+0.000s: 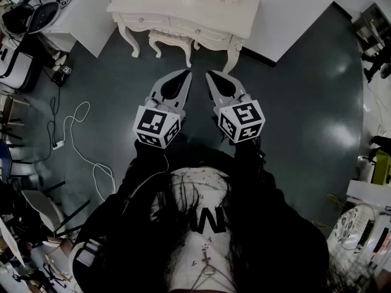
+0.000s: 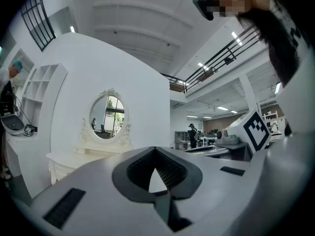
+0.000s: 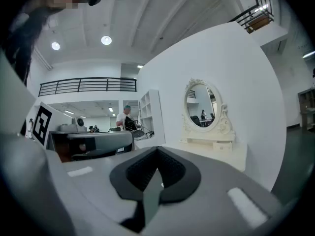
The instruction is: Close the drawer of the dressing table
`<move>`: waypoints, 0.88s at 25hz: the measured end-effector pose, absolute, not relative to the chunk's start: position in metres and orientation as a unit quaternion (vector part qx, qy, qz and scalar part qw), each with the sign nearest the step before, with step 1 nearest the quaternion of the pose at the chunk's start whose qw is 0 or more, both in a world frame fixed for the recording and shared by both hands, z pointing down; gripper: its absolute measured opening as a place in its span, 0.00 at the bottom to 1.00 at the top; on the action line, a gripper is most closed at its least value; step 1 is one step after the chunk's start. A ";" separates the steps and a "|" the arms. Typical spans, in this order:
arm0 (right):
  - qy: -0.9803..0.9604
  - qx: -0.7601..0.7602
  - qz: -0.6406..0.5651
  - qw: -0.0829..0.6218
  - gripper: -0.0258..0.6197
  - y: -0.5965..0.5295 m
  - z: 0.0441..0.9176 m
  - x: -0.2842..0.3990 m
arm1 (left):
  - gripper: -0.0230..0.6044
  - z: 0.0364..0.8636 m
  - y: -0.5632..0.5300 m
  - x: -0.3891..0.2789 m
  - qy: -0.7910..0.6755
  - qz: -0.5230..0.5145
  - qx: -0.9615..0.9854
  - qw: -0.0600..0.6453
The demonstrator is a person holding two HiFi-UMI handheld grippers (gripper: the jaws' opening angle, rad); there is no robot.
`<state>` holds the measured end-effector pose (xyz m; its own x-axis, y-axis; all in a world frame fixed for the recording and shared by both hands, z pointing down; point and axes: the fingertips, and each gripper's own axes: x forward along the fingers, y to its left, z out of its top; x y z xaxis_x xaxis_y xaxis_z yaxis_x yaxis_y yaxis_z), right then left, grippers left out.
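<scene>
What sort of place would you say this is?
Probably a big lab hall with a mock bedroom corner: a dressing table and mirror against a partition, a cable on the floor, a mezzanine railing.

Both arms extend forward in dark sleeves. The left hand-held gripper (image 1: 185, 74) and the right hand-held gripper (image 1: 209, 75) sit side by side, close together, tips pointing ahead and converging. Each gripper's jaws are closed tip to tip, with nothing between them.
</scene>
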<state>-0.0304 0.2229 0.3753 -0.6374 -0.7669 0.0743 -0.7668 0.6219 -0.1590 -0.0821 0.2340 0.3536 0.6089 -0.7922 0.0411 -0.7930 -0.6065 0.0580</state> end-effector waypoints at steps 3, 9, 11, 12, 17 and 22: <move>0.901 -0.425 -0.087 0.002 0.05 0.224 0.373 -0.027 | 0.04 0.352 0.234 -0.079 -0.443 0.007 0.896 0.034; 0.899 -0.428 -0.090 0.015 0.05 0.227 0.373 -0.014 | 0.04 0.355 0.236 -0.067 -0.439 0.010 0.898 0.035; 0.898 -0.430 -0.092 0.016 0.05 0.226 0.373 -0.010 | 0.04 0.355 0.234 -0.063 -0.436 0.012 0.899 0.036; 0.897 -0.432 -0.093 0.016 0.05 0.225 0.374 -0.008 | 0.04 0.356 0.233 -0.061 -0.434 0.014 0.900 0.036; 0.890 -0.444 -0.100 0.020 0.05 0.222 0.377 0.007 | 0.04 0.356 0.226 -0.049 -0.424 0.020 0.905 0.036; 0.880 -0.460 -0.110 0.026 0.05 0.211 0.380 0.024 | 0.04 0.357 0.213 -0.038 -0.413 0.030 0.910 0.037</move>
